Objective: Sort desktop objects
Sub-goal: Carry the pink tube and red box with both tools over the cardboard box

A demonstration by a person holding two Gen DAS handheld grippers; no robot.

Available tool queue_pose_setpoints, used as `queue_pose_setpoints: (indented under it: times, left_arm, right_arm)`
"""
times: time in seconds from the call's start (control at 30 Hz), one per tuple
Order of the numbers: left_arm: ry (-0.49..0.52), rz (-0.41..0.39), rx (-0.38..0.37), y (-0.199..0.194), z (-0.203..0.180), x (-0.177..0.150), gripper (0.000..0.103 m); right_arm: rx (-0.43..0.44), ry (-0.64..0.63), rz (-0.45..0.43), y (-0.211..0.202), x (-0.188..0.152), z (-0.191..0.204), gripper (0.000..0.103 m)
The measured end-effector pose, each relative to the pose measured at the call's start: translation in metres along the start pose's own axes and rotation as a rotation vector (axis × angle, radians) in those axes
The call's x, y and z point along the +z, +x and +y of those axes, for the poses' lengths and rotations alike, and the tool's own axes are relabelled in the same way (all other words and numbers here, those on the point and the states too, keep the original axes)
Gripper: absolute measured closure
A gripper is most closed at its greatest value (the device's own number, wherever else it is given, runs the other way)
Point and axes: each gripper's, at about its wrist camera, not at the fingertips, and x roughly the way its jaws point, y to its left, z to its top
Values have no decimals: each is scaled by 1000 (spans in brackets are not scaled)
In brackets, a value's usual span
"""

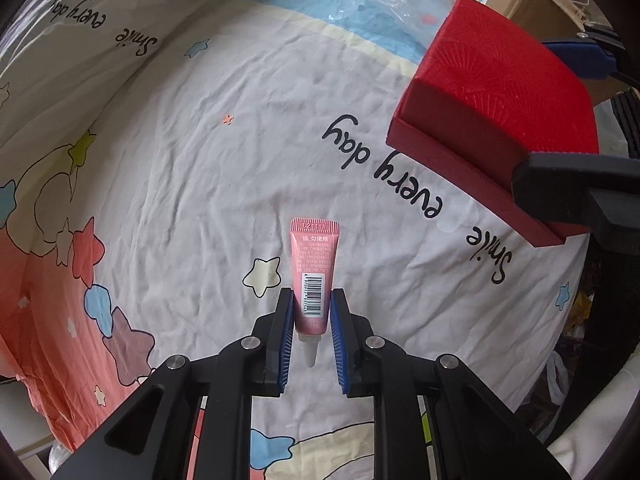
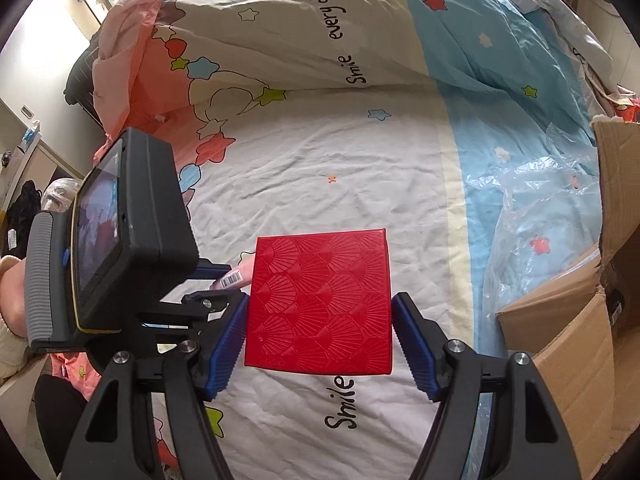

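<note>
Partly hidden pink tube (image 1: 314,276) clamped in left gripper (image 1: 311,312) jaws, red box (image 2: 322,300) gripped by right gripper (image 2: 320,320), far edge cropped

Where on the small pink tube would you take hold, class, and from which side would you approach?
Grip the pink tube across its round lower body, just above the white nozzle, coming in from the nozzle end along its length. The crimped tail is flat and thin, while the lower body fills the gap between the fingers. The left hand-held gripper shows this hold.
</note>
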Motion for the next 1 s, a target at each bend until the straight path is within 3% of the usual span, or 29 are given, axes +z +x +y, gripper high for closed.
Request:
queue_pose_setpoints:
  times: [0.03, 0.1, 0.23, 0.3, 0.63, 1.0]
  left_arm:
    - [-2, -3, 2, 12, -37, -4, 85]
    - [-9, -13, 8, 19, -73, 61, 85]
    - [-33, -33, 14, -45, -90, 60, 85]
    - [-45, -44, 16, -68, -109, 44, 85]
    - [-41, -97, 33, -104, -136, 38, 85]
    - [44, -154, 66, -135, -181, 87, 85]
  right_arm:
    - [-1, -3, -9, -4, 1, 1, 35]
    - [-3, -8, -26, -13, 2, 3, 35]
    - [-9, -7, -56, -31, 1, 4, 35]
    - [-13, -4, -69, -39, -2, 2, 35]
    - [-37, 35, -127, -76, -17, -23, 35]
    - [-73, 80, -200, -115, -25, -57, 35]
